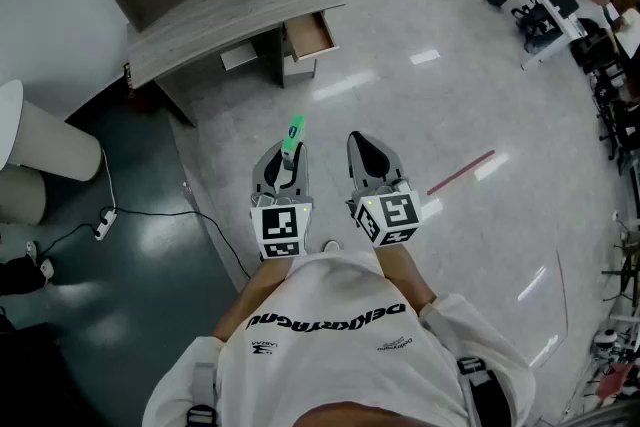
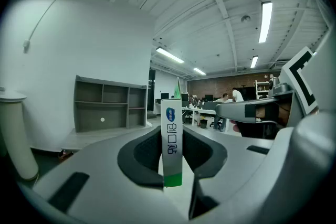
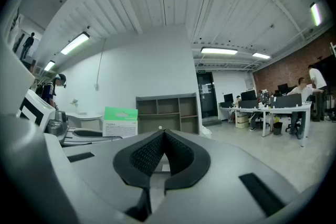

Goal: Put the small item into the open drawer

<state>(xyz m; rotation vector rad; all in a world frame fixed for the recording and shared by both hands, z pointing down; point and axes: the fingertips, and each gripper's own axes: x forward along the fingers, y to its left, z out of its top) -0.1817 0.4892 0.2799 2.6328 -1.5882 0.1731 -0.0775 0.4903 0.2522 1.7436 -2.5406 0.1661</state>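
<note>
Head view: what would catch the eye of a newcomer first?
The green-and-white slim box stands out, clamped in the left gripper at the centre. Farther ahead, the open drawer juts from the grey desk by the wall. The right gripper, beside the left one, is shut and empty.
</note>
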